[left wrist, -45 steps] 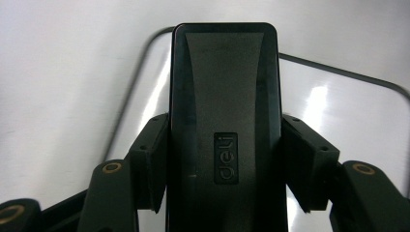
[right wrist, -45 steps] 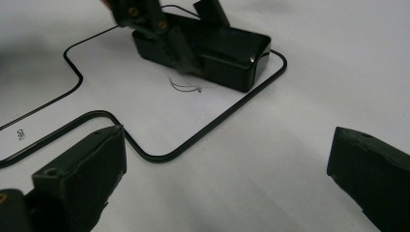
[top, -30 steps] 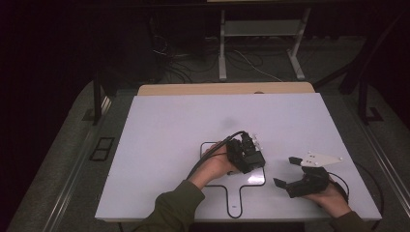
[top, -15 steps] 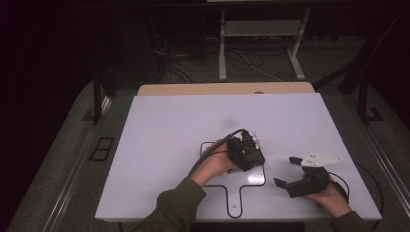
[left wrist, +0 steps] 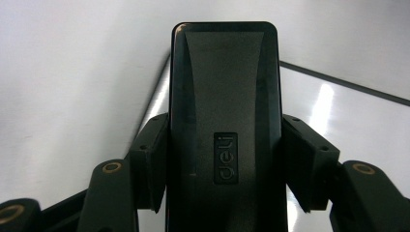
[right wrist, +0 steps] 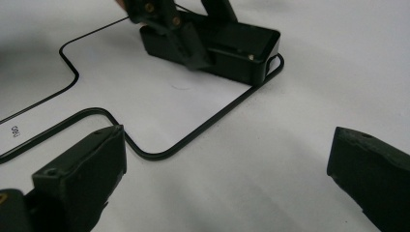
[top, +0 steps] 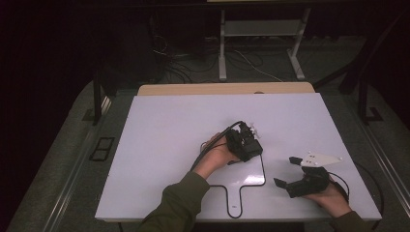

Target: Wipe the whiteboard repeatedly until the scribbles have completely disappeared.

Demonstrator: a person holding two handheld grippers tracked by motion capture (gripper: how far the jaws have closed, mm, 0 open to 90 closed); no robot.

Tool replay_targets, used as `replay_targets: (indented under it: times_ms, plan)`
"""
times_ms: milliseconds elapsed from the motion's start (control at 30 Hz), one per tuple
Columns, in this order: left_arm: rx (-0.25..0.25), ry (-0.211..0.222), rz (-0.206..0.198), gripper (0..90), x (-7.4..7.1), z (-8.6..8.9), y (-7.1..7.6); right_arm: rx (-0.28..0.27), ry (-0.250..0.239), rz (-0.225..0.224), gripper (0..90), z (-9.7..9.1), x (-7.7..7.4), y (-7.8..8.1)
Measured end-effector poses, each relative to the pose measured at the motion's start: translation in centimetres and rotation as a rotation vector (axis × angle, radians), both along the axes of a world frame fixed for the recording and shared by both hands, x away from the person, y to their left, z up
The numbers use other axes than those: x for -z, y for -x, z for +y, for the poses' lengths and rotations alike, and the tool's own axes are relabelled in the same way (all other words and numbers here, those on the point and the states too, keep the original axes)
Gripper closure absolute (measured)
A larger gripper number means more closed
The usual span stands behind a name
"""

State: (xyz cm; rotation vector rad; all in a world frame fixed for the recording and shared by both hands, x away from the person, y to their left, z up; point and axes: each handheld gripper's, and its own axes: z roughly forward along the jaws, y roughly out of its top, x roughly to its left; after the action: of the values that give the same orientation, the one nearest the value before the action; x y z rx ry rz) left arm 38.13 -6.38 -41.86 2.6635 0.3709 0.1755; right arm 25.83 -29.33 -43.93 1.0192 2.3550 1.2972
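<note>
Left gripper [top: 247, 141]: clamped on black box [left wrist: 225, 121], box lying flat at far right corner of outline [right wrist: 203, 121]. Right gripper [top: 290, 174]: wide open, nothing held, well behind box. Step judged: placing box. Next: release, withdraw clear.
</note>
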Motion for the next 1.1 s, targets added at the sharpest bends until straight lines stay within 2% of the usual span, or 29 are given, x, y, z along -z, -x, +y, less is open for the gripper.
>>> replay_targets:
  times_ms: [267, 333, 433, 500, 533, 667, 867, 967, 1100]
  plan:
    - [0.062, 0.004, 0.016, 39.6, 0.0, 0.0, 2.1, 0.004, 0.003, -0.001, 0.0, 0.1, 0.0, 0.0]
    - [0.063, 0.018, 0.03, 39.6, 0.0, 0.0, 2.7, 0.004, 0.003, 0.004, 0.0, 0.1, 0.0, 0.0]
    - [0.081, 0.027, 0.032, 39.6, 0.1, 0.2, 3.4, 0.006, 0.002, 0.012, 0.0, 0.1, 0.0, 0.1]
    - [0.072, 0.047, 0.028, 39.6, 0.2, 0.2, 3.5, 0.006, 0.005, 0.013, 0.0, 0.1, 0.0, 0.0]
    - [0.087, 0.033, 0.031, 39.6, 0.1, 0.3, 3.3, 0.006, 0.005, 0.01, 0.0, 0.1, 0.0, 0.0]
    - [0.057, 0.051, 0.034, 39.6, 0.2, 0.6, 2.6, 0.009, 0.003, 0.01, 0.0, 0.1, 0.0, -0.1]
    - [0.011, 0.056, 0.039, 39.7, 0.2, 0.9, 0.6, 0.01, 0.0, 0.004, 0.0, 0.1, 0.1, -0.3]
    - [-0.004, 0.049, 0.024, 39.6, 0.2, 1.0, -0.3, 0.01, 0.001, 0.006, 0.0, 0.1, 0.1, -0.4]
    - [-0.047, 0.052, 0.031, 39.6, 0.3, 1.2, -1.1, 0.009, -0.001, 0.006, 0.0, 0.1, 0.1, -0.4]
